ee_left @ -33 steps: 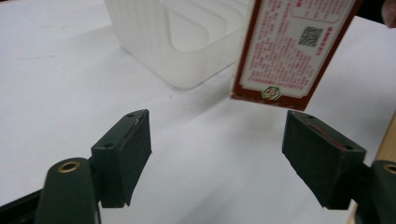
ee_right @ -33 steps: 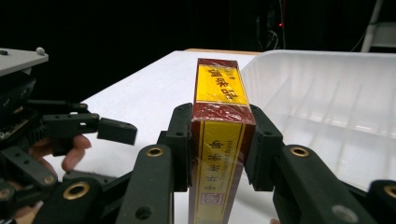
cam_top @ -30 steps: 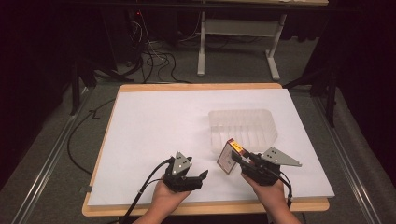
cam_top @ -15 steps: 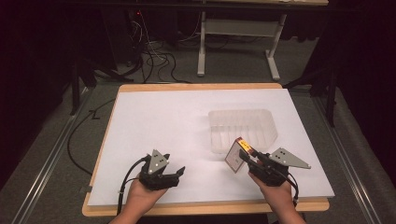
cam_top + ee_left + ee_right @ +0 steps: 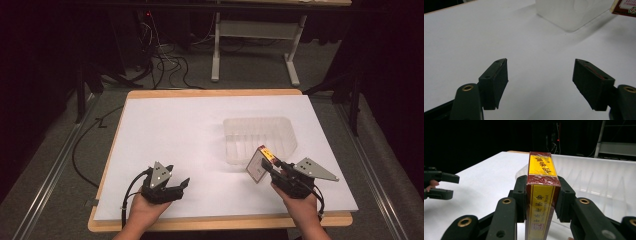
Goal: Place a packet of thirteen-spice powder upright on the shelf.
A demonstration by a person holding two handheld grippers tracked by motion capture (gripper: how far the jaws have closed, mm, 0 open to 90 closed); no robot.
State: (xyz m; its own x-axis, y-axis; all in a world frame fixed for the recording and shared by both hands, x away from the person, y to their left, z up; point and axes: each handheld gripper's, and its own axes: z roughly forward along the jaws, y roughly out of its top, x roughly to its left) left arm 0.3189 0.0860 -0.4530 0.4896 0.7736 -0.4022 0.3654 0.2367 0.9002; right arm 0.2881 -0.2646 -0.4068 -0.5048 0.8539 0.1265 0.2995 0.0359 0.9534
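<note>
A small red and yellow box (image 5: pixel 257 164) is pinched upright in my right gripper (image 5: pixel 269 171), just off the near edge of a clear plastic container (image 5: pixel 260 135). In the right gripper view the box (image 5: pixel 541 180) stands between the jaws of the right gripper (image 5: pixel 541 196), with the container (image 5: pixel 599 175) behind it. My left gripper (image 5: pixel 183 185) hovers low over the white table sheet (image 5: pixel 170 130) at the near left, and its jaws are wide apart with nothing between them. The left gripper view shows the open left gripper (image 5: pixel 540 72), the container (image 5: pixel 571 12) and a corner of the box (image 5: pixel 624 6).
The wooden table edge (image 5: pixel 220 222) runs just under both hands. Dark floor with cables (image 5: pixel 165 65) and a white table frame (image 5: pixel 250 30) lies beyond the far side. My left gripper (image 5: pixel 439 185) appears at the left of the right gripper view.
My left gripper has slid left along the near edge, away from the box. The right gripper has carried the box slightly right, closer to the container.
</note>
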